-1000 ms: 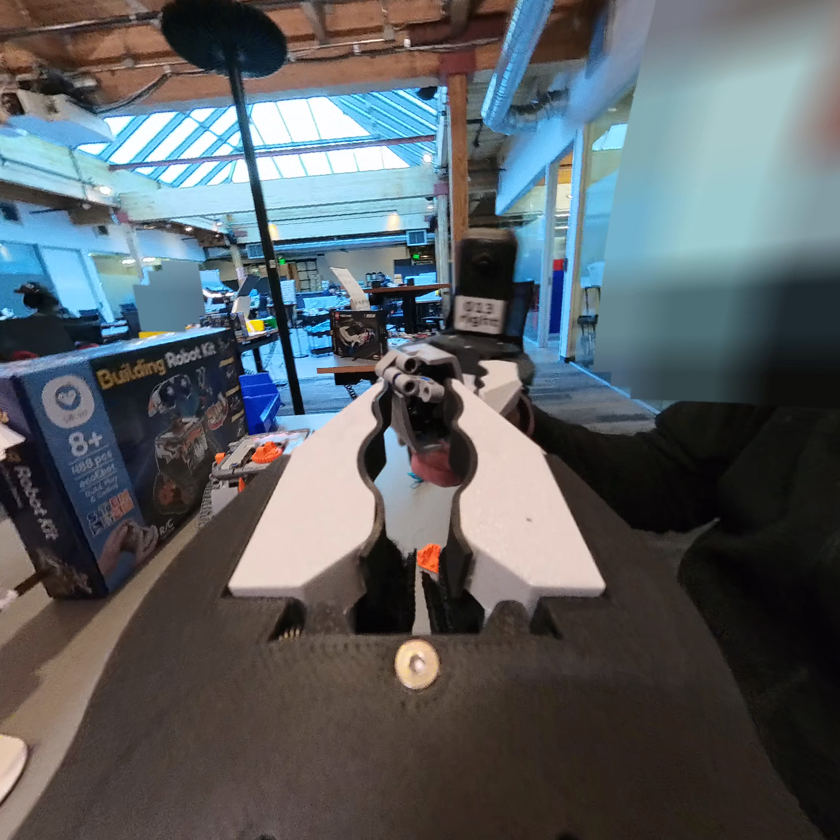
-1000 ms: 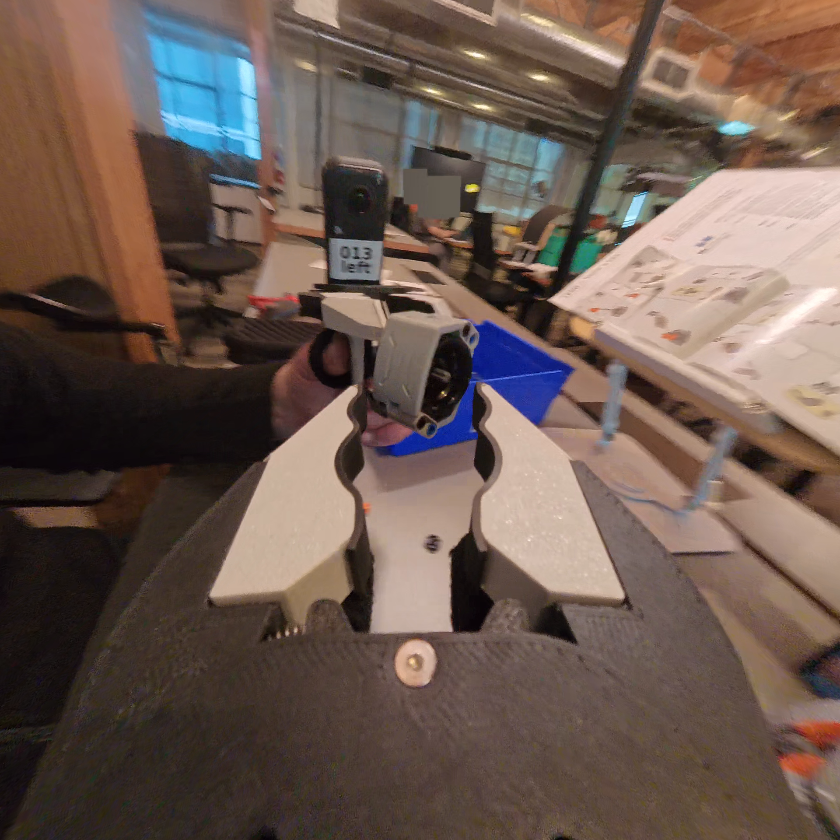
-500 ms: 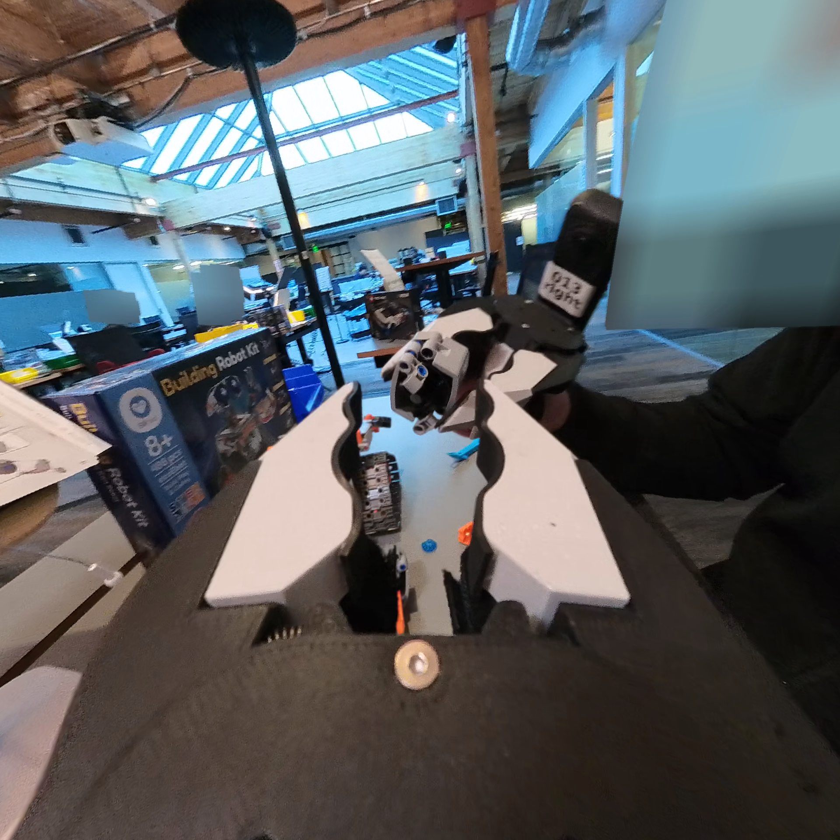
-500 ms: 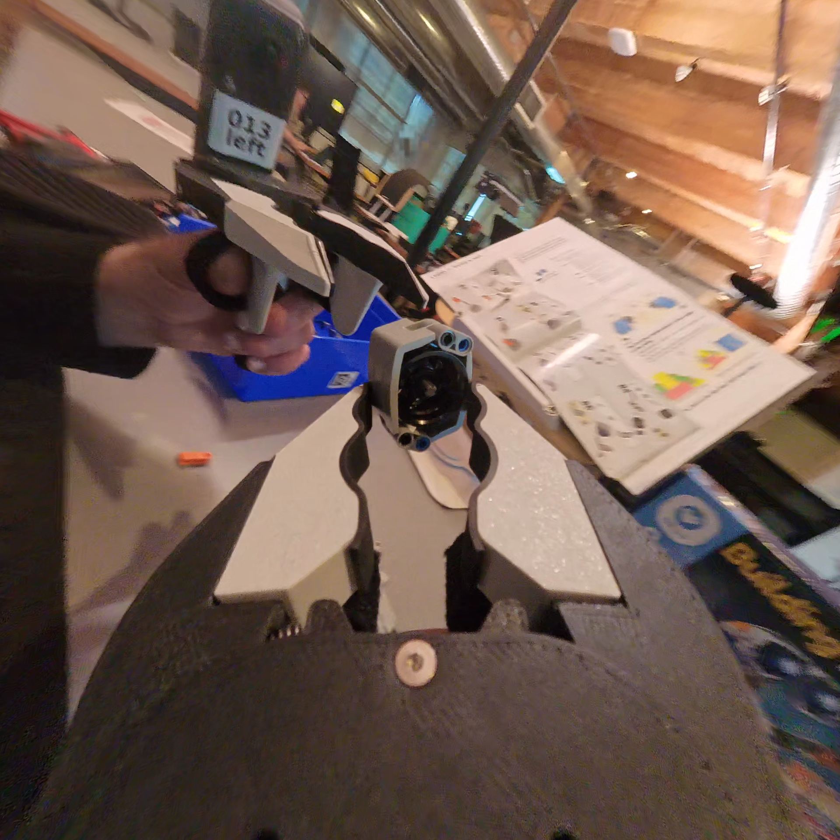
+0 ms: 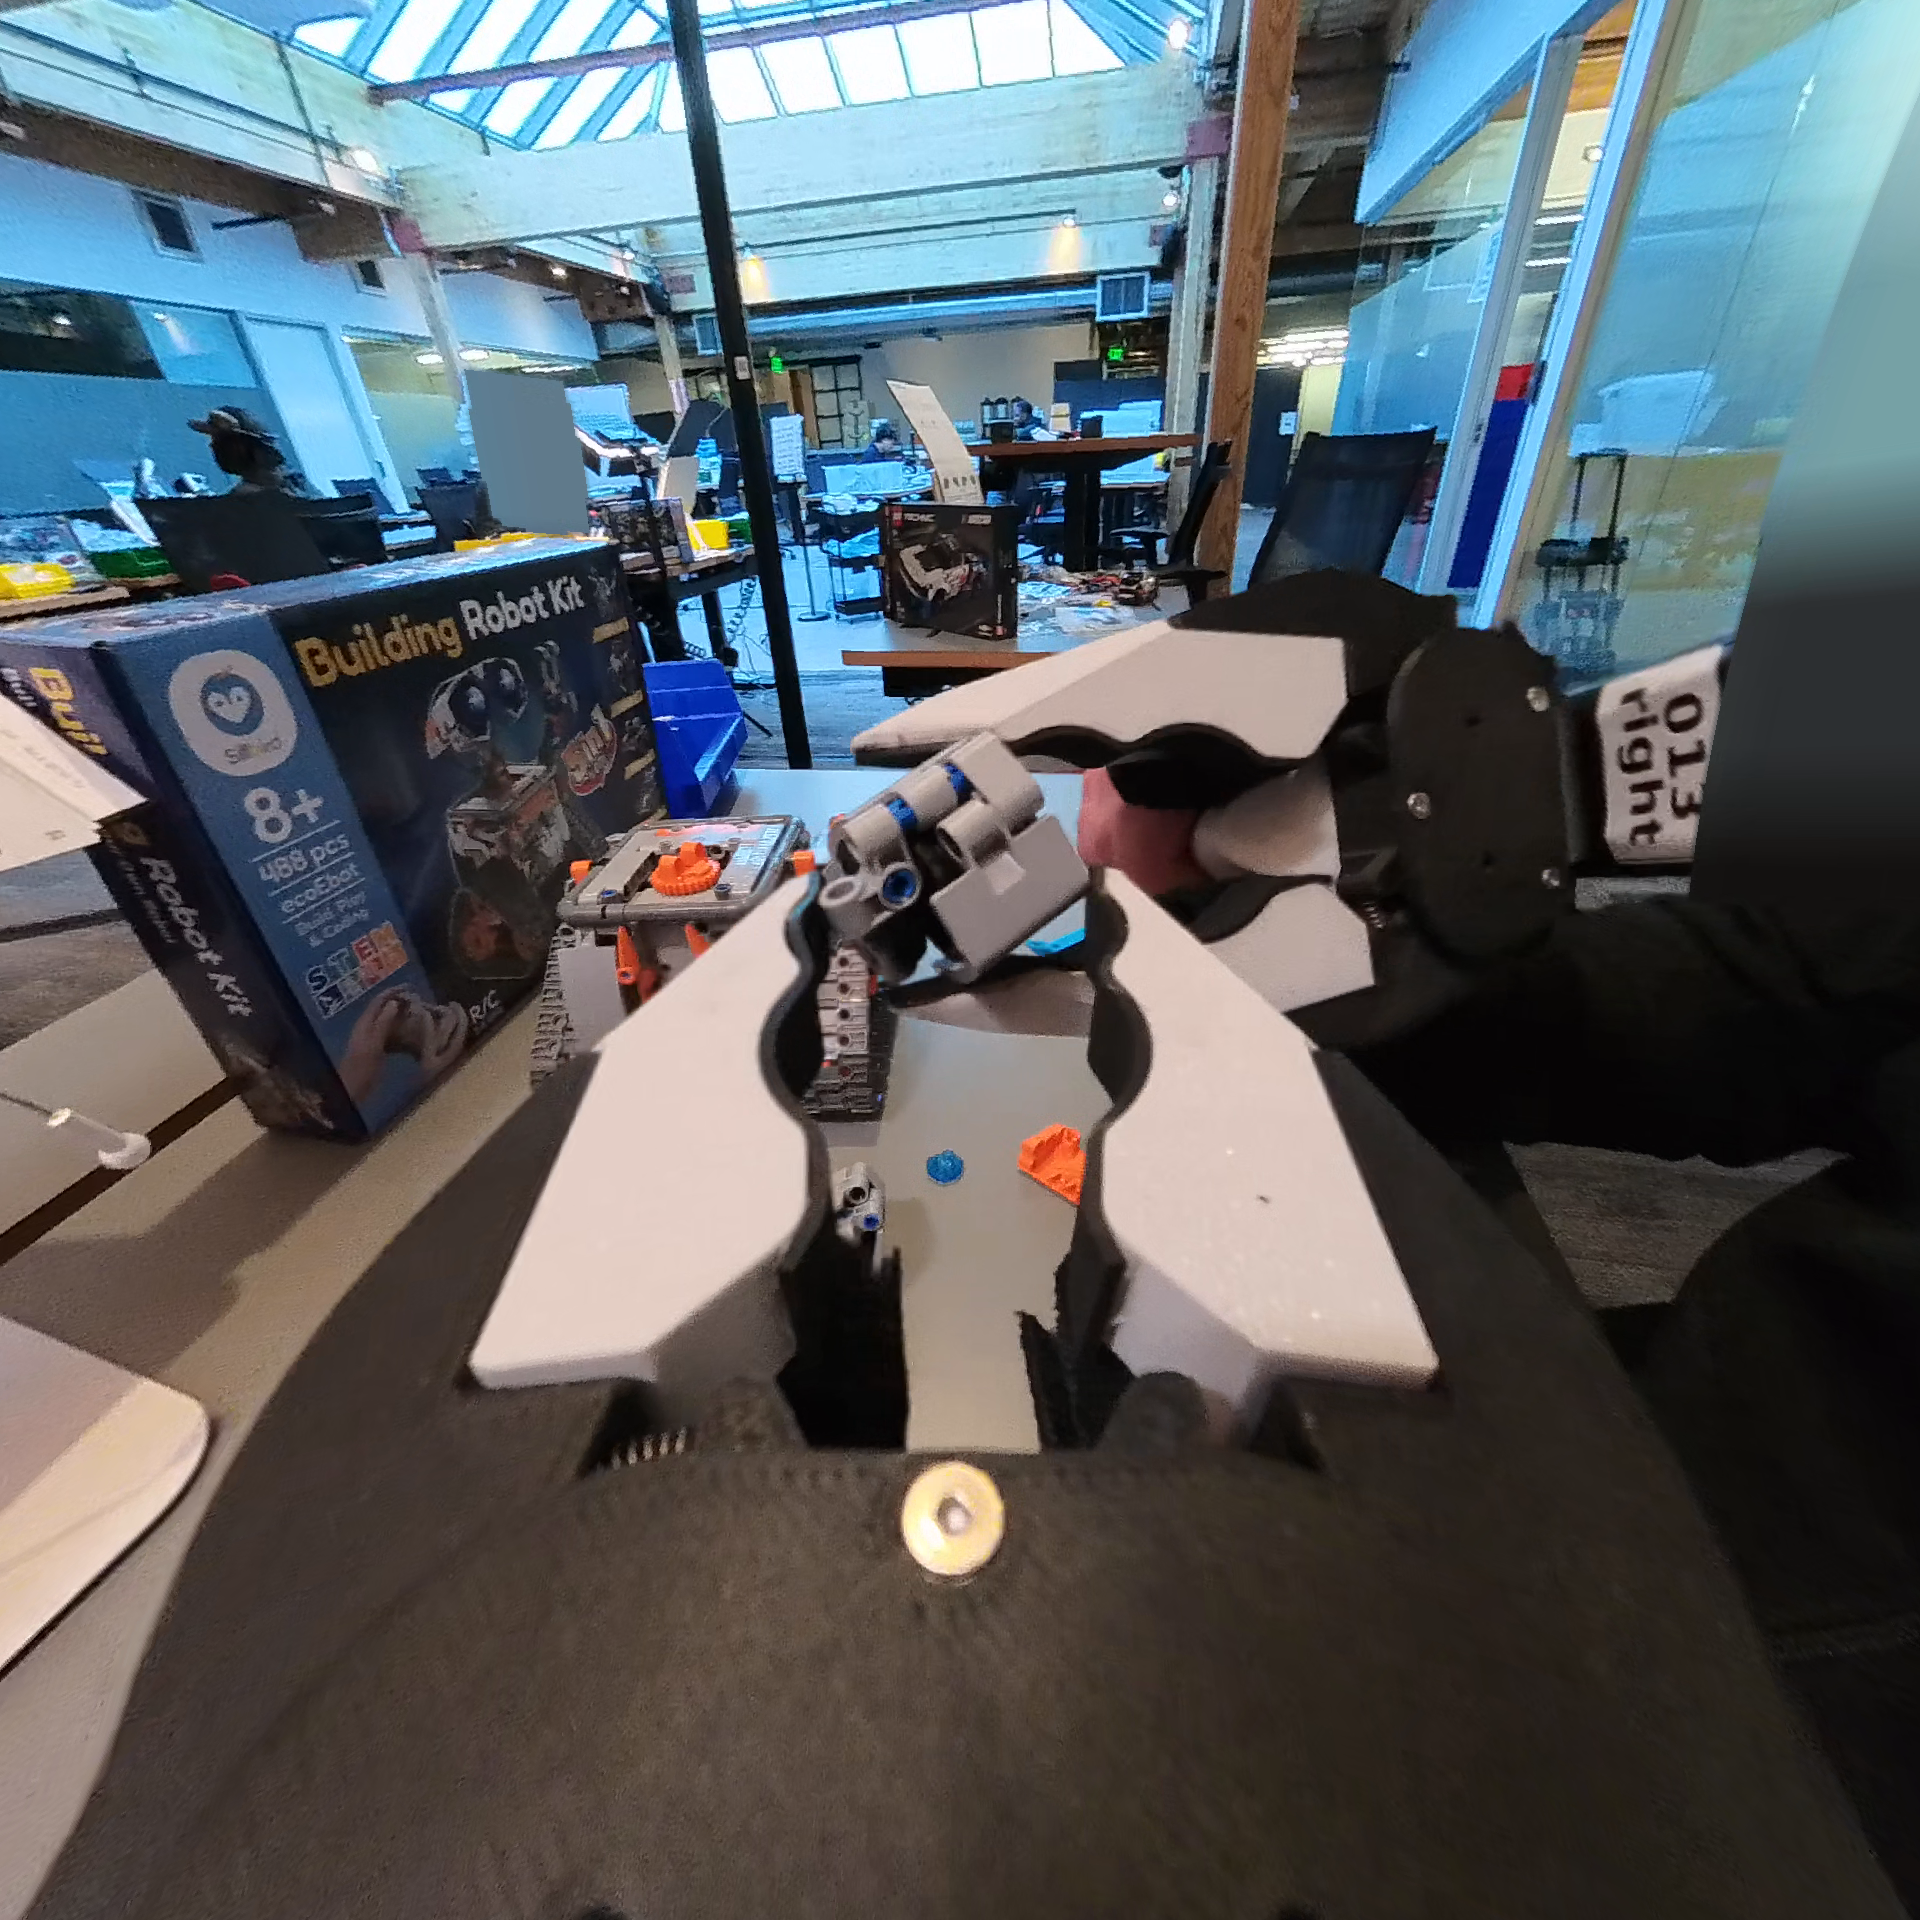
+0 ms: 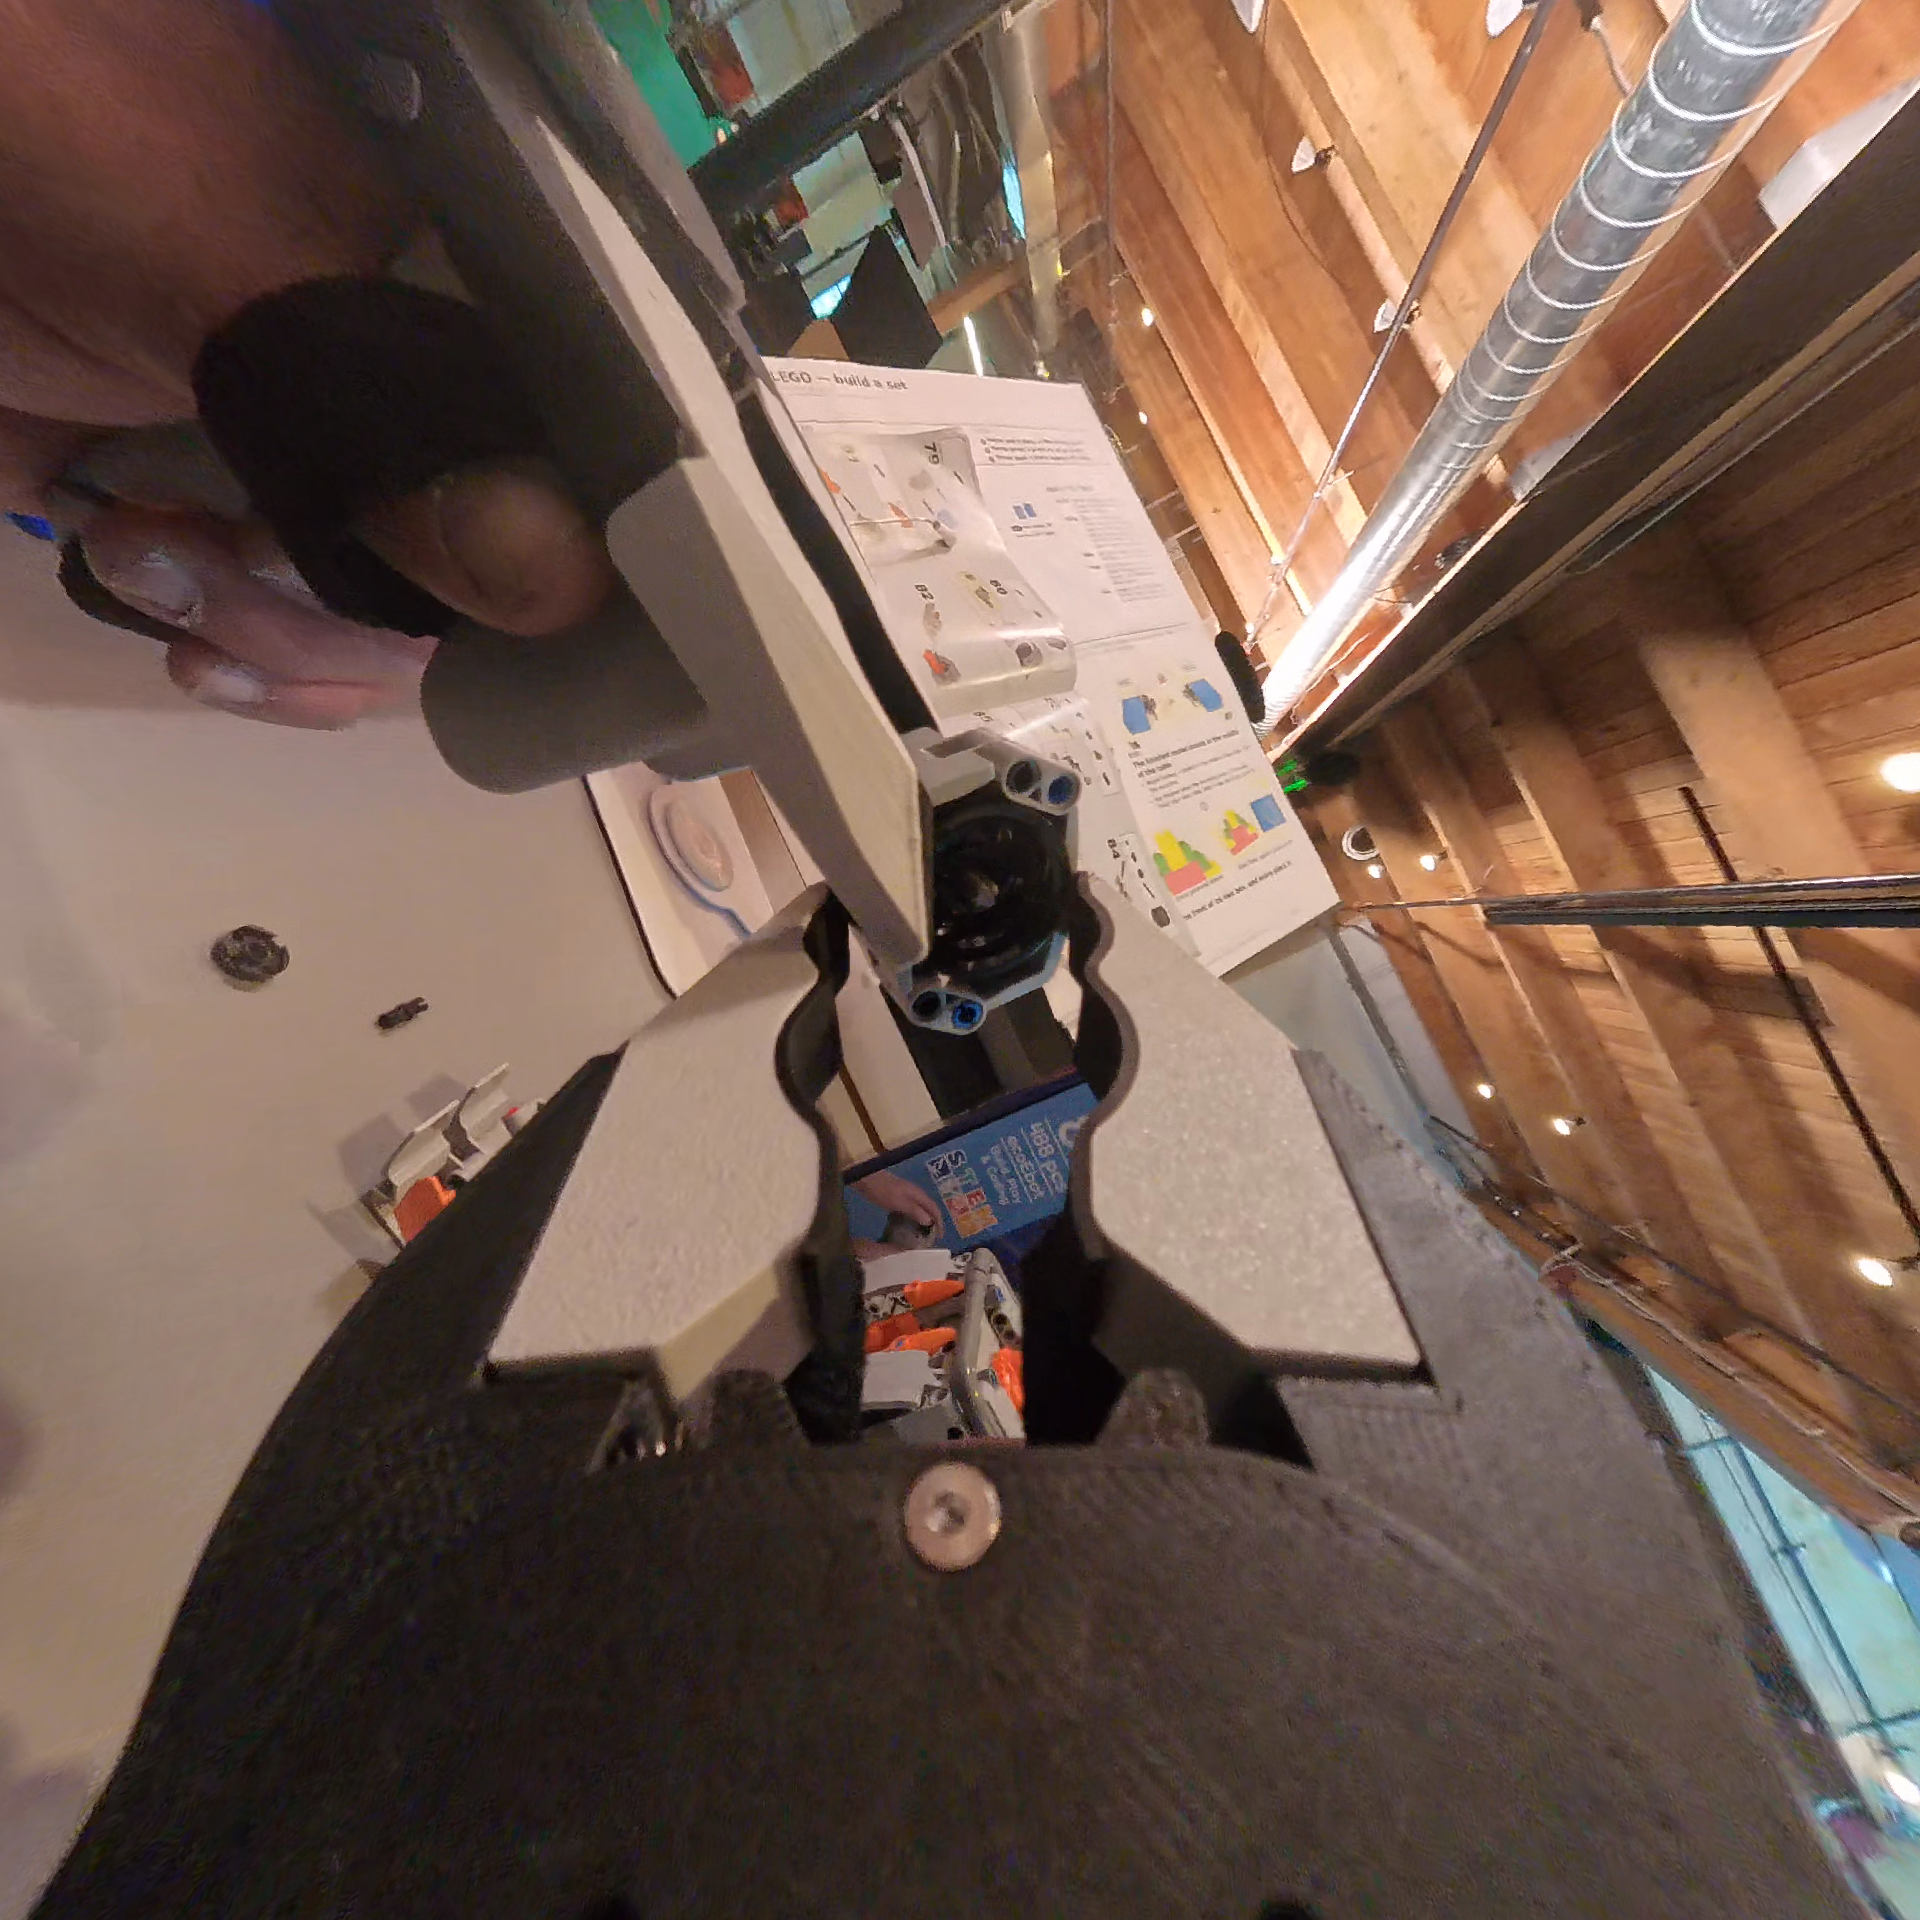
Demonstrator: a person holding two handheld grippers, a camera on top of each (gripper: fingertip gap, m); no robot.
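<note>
A grey motor block with blue pins (image 5: 956, 873) hangs in the air above the table (image 5: 208, 1299). My right gripper (image 6: 956, 920) is shut on it (image 6: 987, 894) and is rolled onto its side. In the left wrist view the right gripper's upper finger (image 5: 1143, 675) comes in from the right. My left gripper (image 5: 956, 914) is open, with its jaws standing on either side of the motor. Its left fingertip (image 5: 810, 914) touches or nearly touches the motor. In the right wrist view one left finger (image 6: 831, 727) lies across part of the motor.
A blue kit box (image 5: 343, 831) and a partly built tracked model (image 5: 686, 883) stand behind the motor. A blue stud (image 5: 943, 1166), an orange piece (image 5: 1055, 1162) and a small grey piece (image 5: 857, 1195) lie below. A blue bin (image 5: 691, 727), black pole (image 5: 738, 416) and instruction sheet (image 6: 1039, 582) are farther off. My left and right fingertips are right by each other.
My left gripper let go of the motor and opened. My right gripper rolled onto its side with the motor. The left jaws now stand around the motor, lower toward the table.
</note>
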